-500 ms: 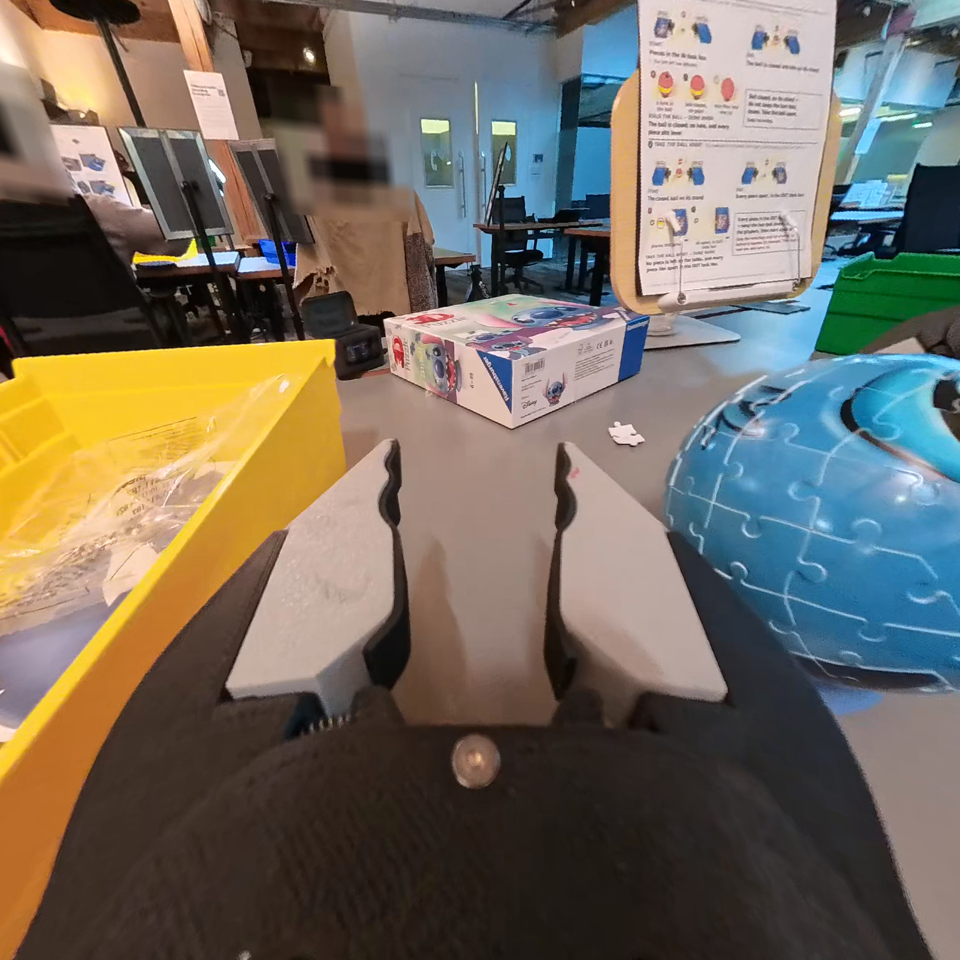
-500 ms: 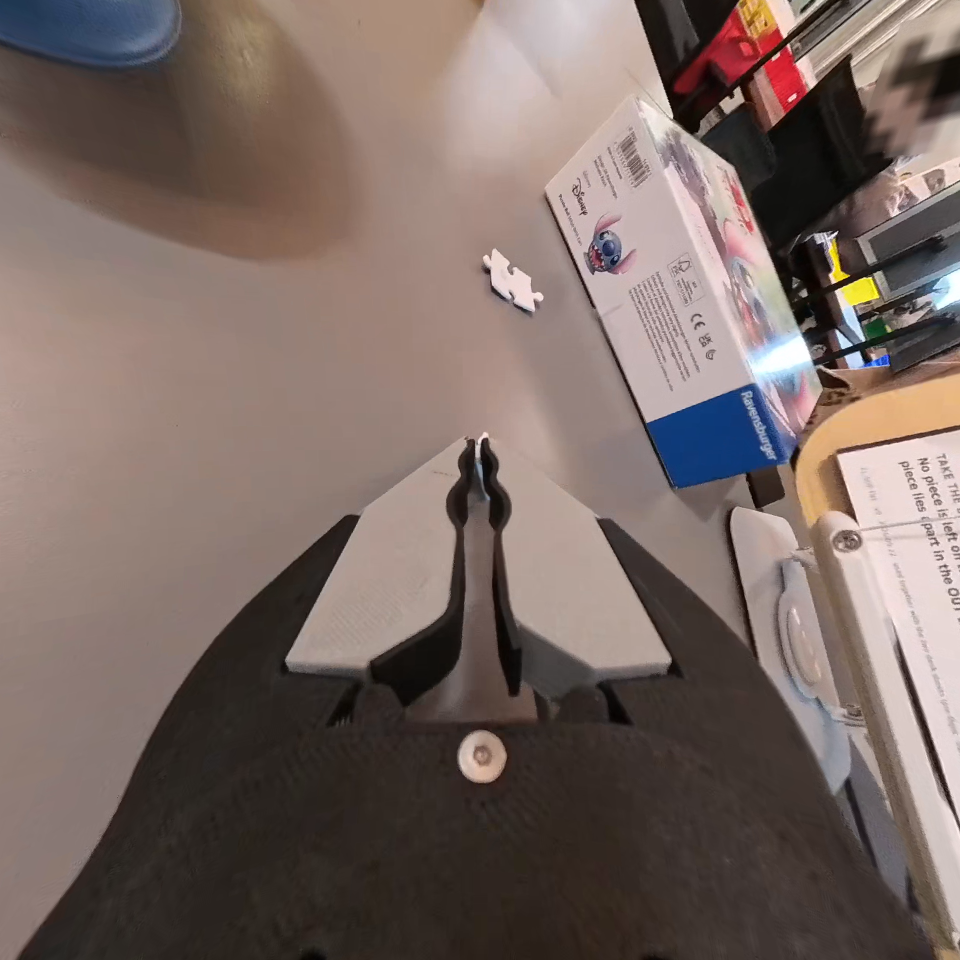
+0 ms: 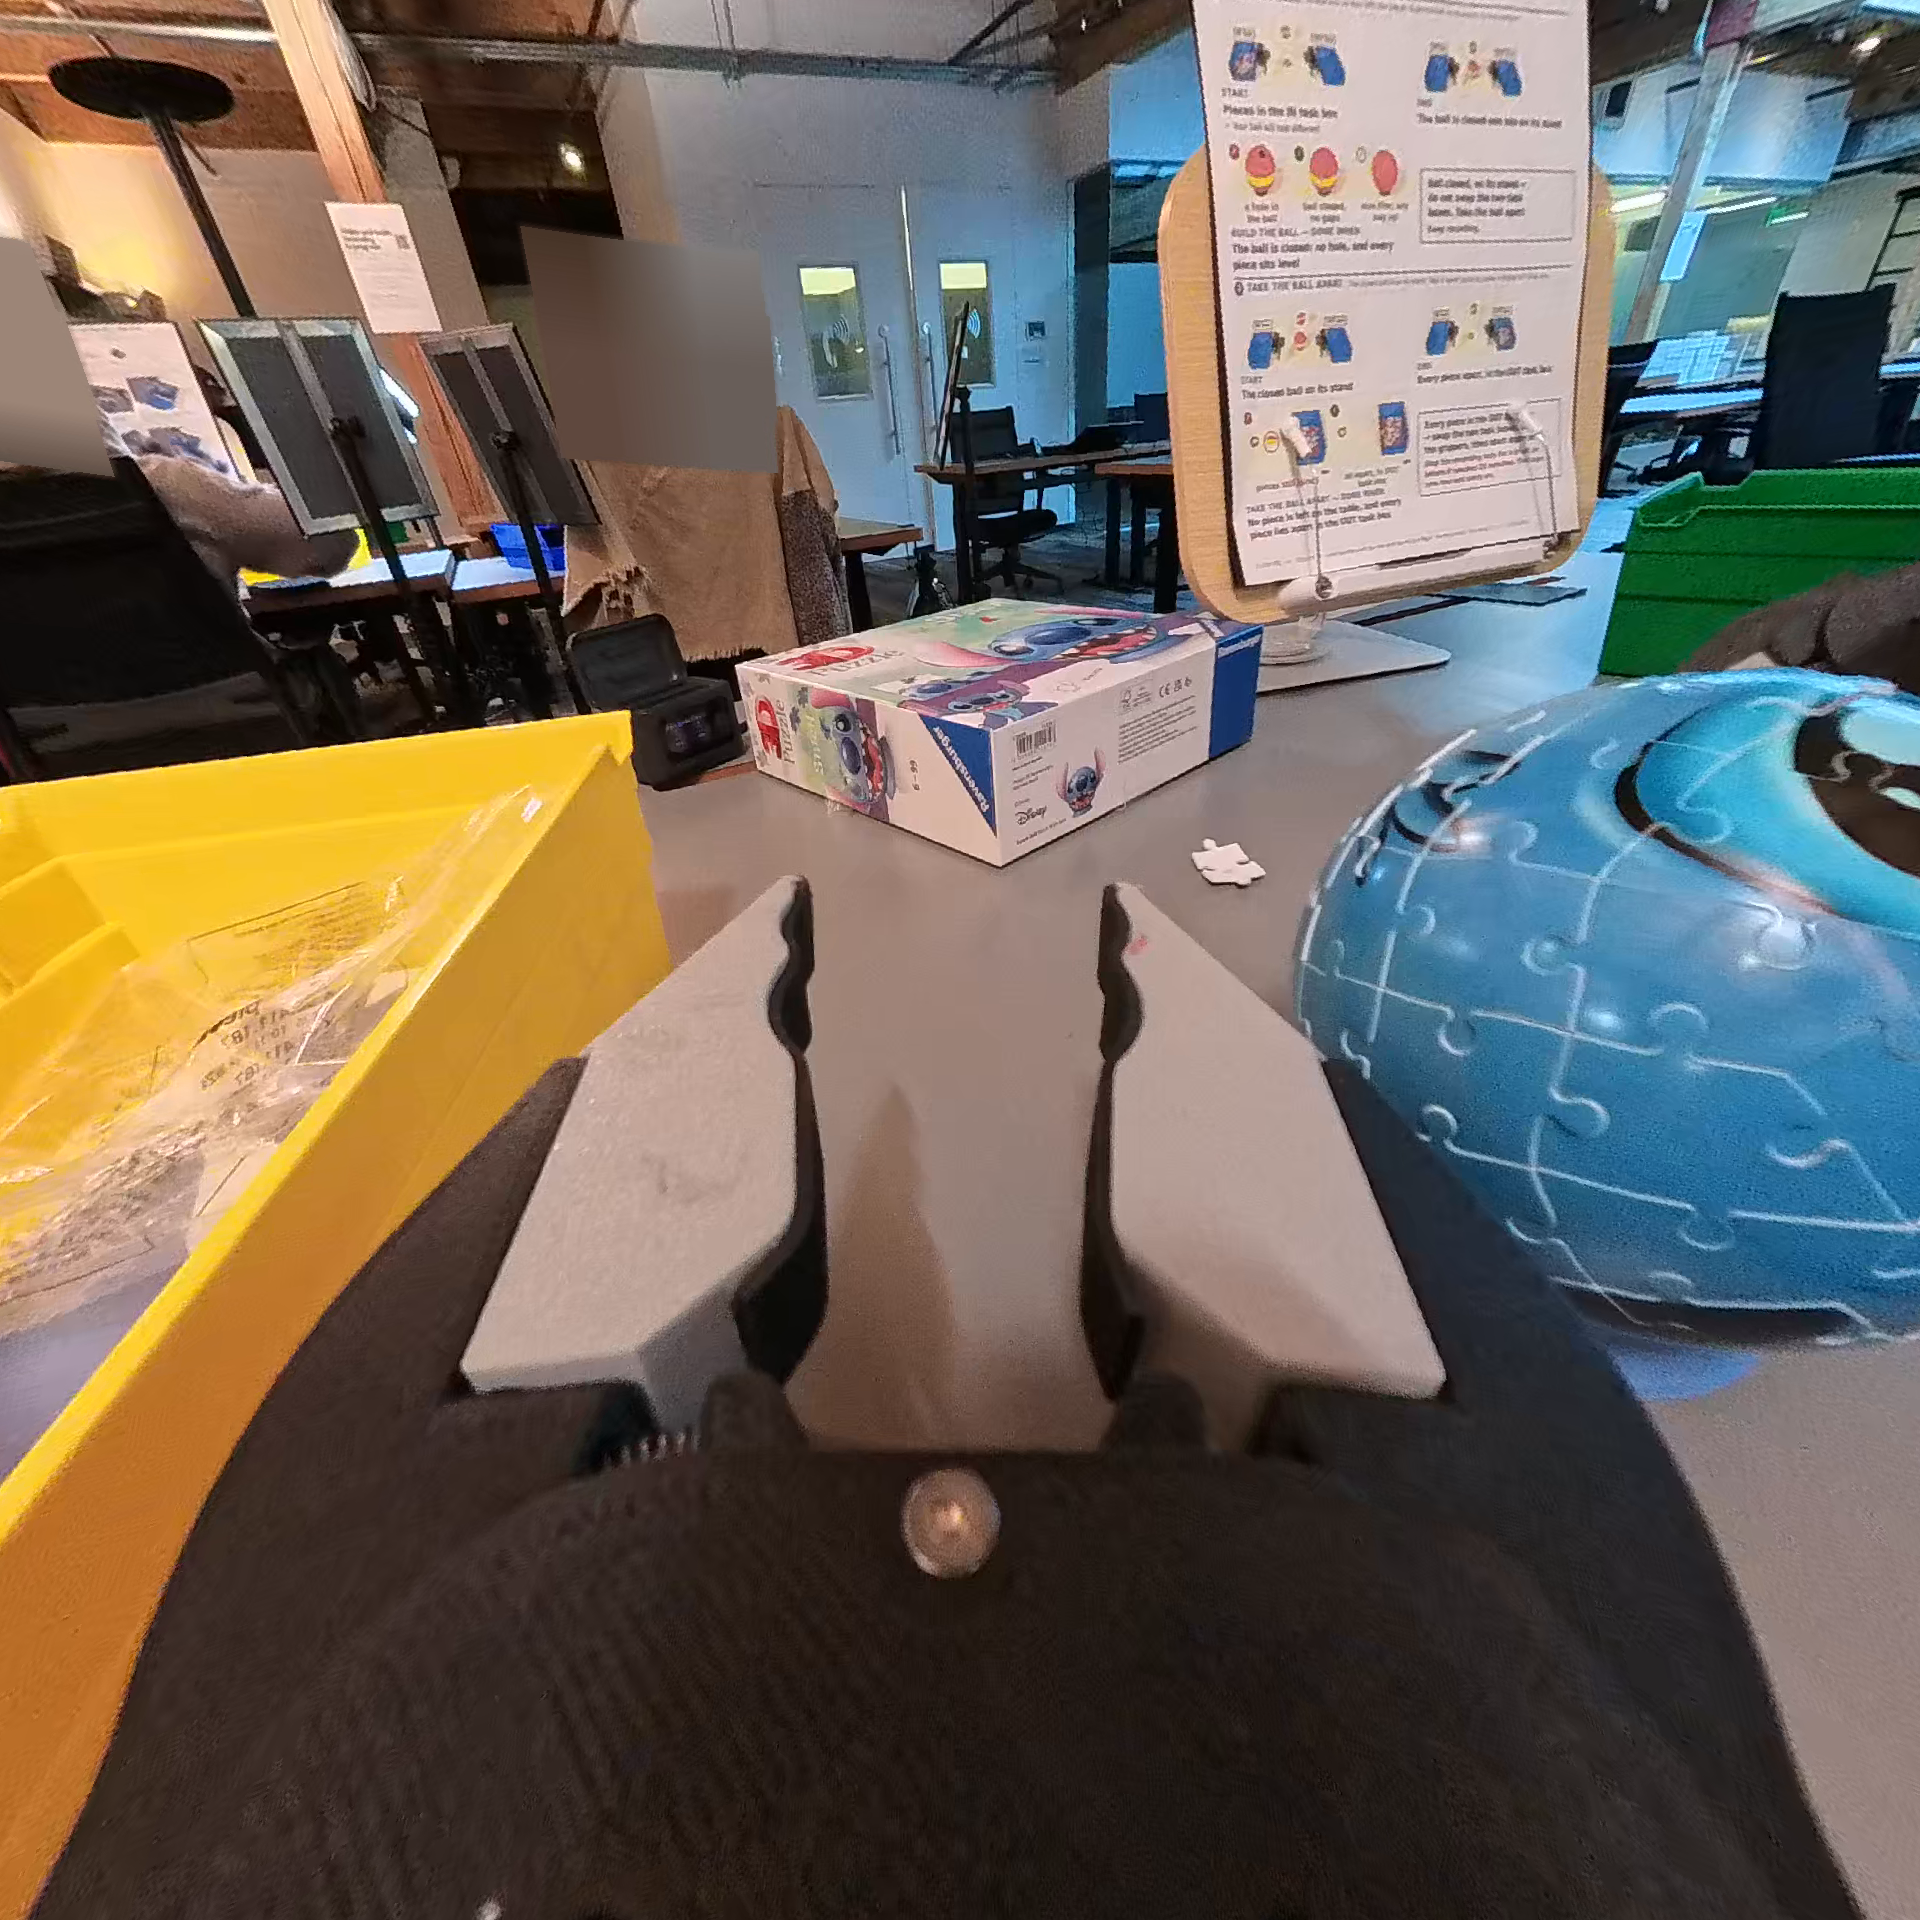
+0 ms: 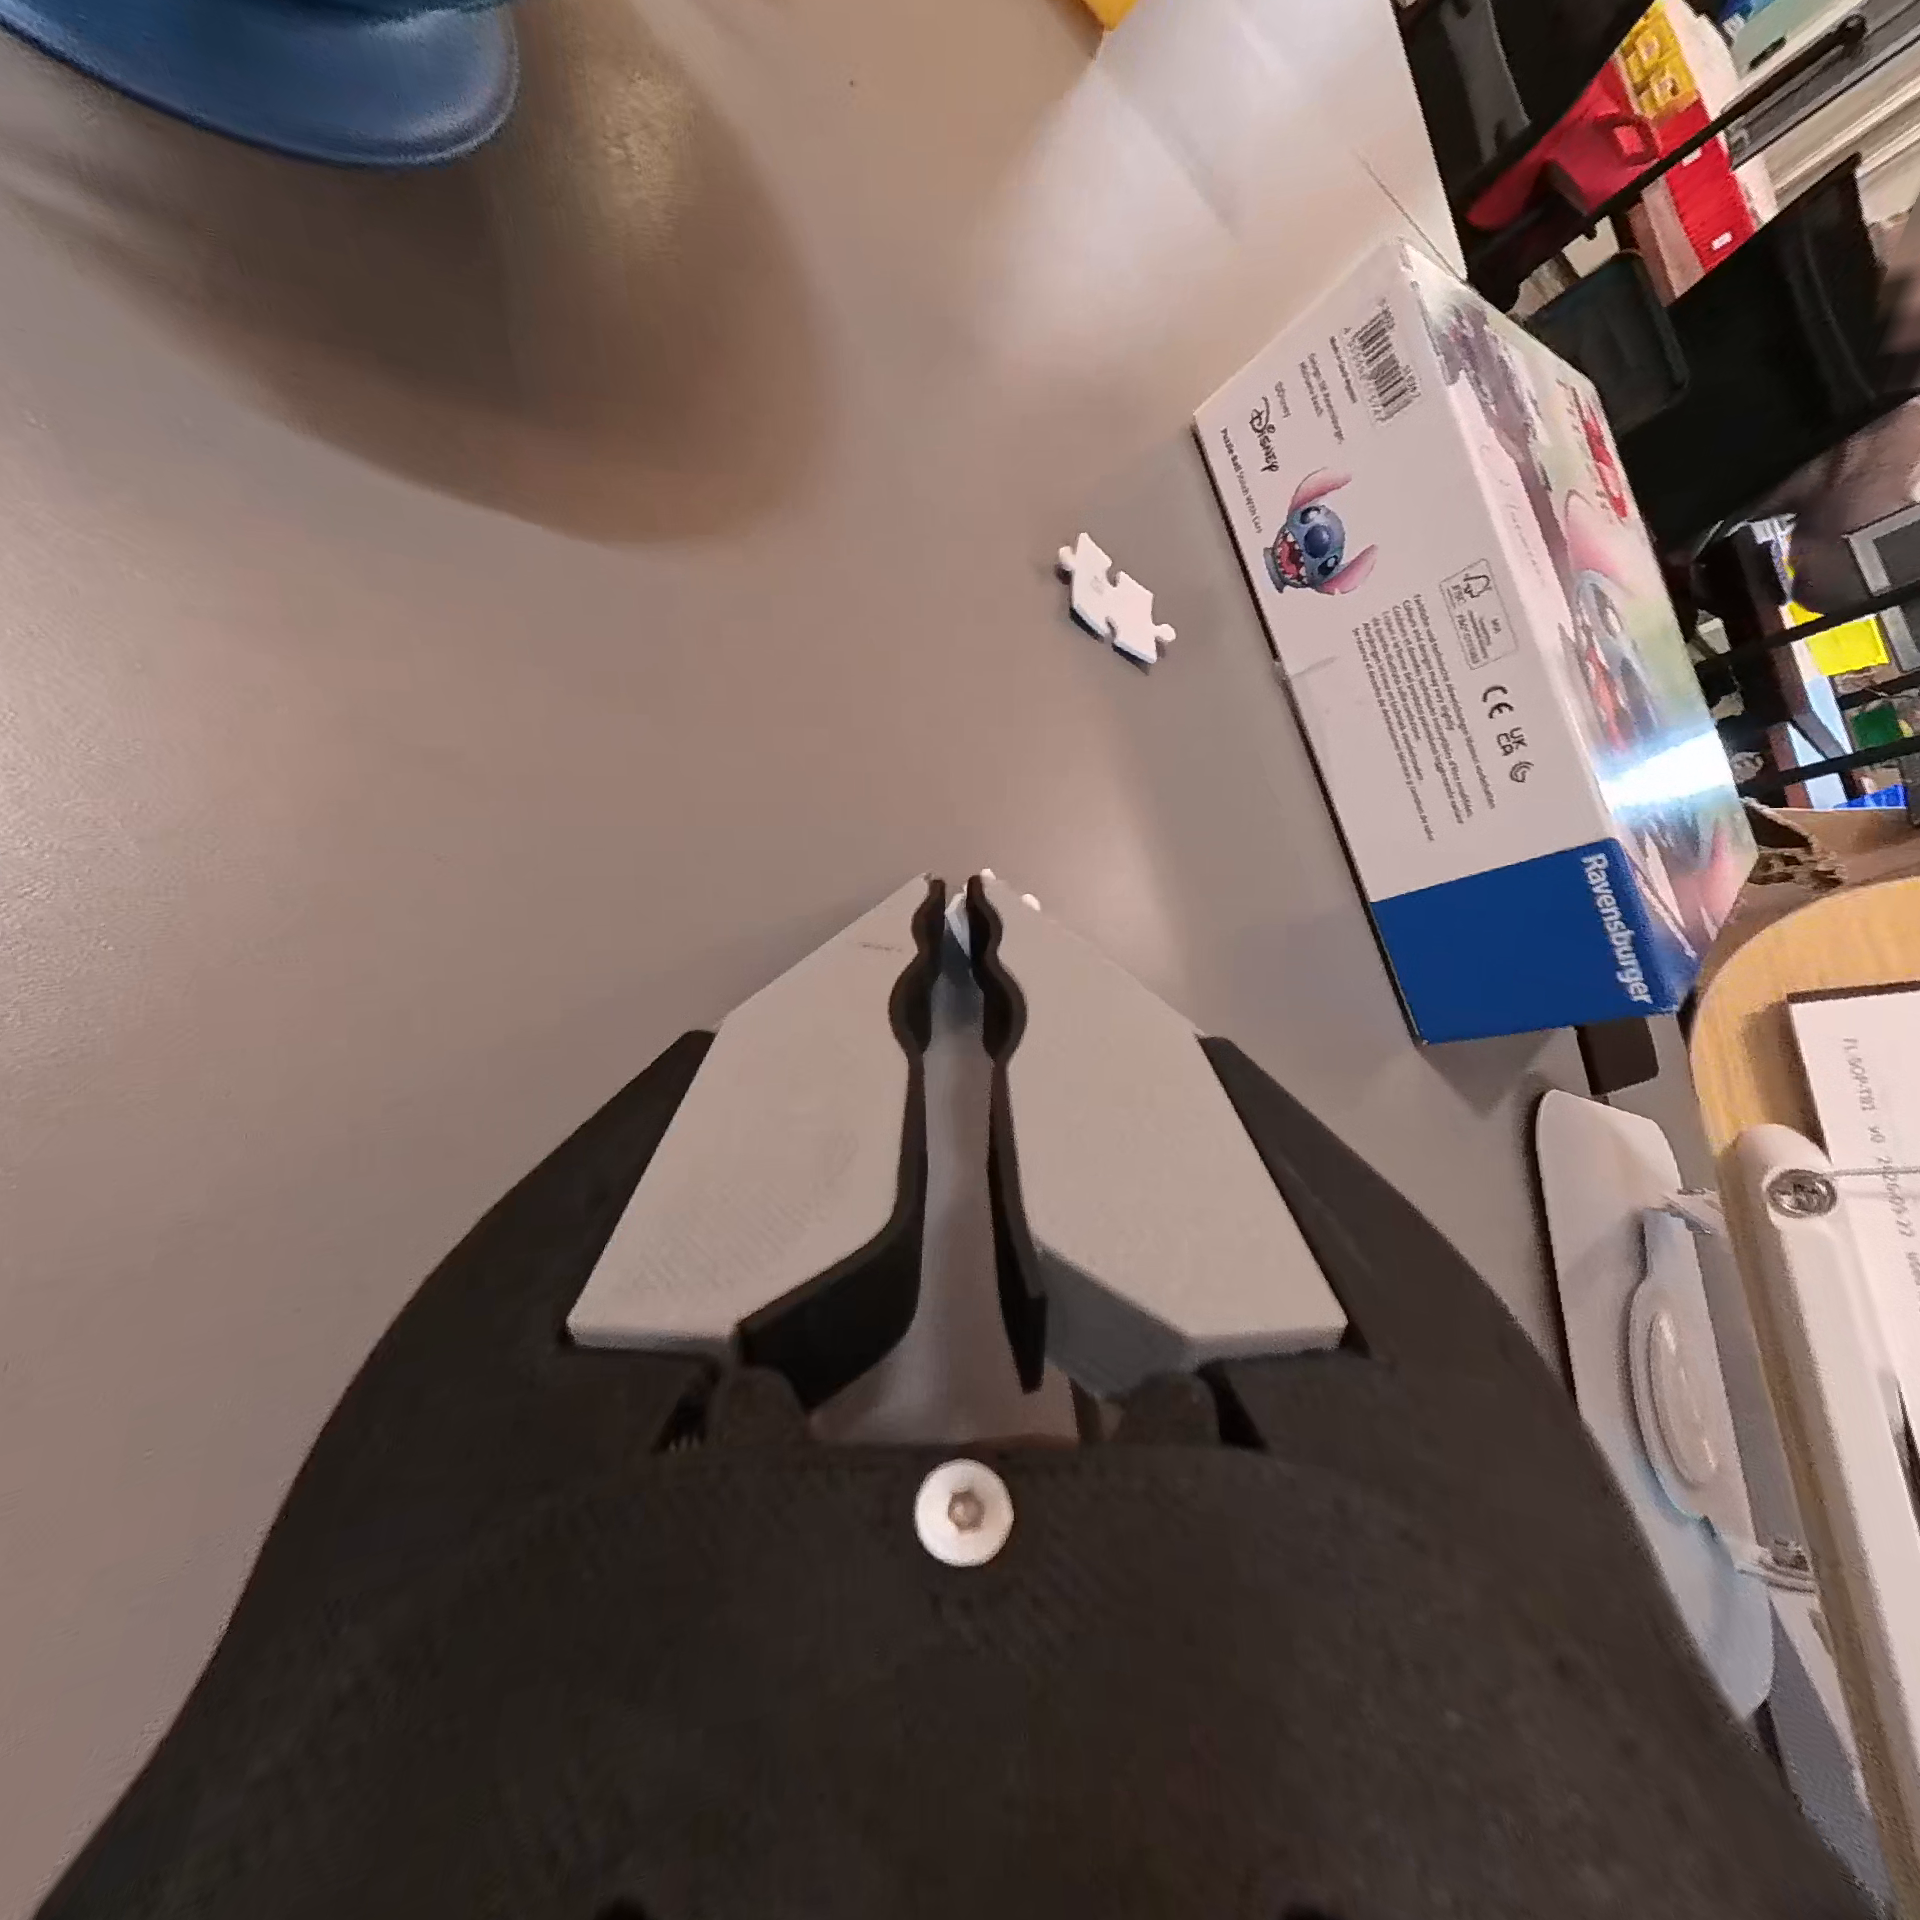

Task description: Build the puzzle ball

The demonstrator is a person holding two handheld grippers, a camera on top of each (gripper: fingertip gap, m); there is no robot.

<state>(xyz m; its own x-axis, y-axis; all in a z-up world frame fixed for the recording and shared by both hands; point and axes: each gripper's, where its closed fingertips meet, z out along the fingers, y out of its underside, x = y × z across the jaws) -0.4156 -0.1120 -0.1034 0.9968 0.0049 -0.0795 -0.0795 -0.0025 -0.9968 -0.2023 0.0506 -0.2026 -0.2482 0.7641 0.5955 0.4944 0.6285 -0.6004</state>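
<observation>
The blue puzzle ball (image 3: 1621, 997) stands on the grey table to the right of my left gripper (image 3: 954, 914), which is open and empty just above the table. In the right wrist view only the ball's blue lower edge (image 4: 281, 94) shows at the top left. My right gripper (image 4: 954, 902) is shut on a small puzzle piece (image 4: 958, 935), seen edge-on between the tips, above the table. A loose white-backed puzzle piece (image 4: 1114, 603) lies on the table beside the puzzle box (image 4: 1496, 665); it also shows in the left wrist view (image 3: 1226, 861), between the box (image 3: 997, 727) and the ball.
A yellow bin (image 3: 312, 1039) holding a clear plastic bag stands left of my left gripper. An instruction sheet on a wooden stand (image 3: 1382, 312) is at the back, its white base (image 4: 1662, 1403) at the right. A green bin (image 3: 1756, 561) sits far right. People sit at tables behind. The gap from one gripper's tips to the other's is roughly 30 cm.
The right gripper has shifted a little, still holding the piece; the ball's edge and the loose piece appear a bit lower in its view. The left gripper has hardly moved.
</observation>
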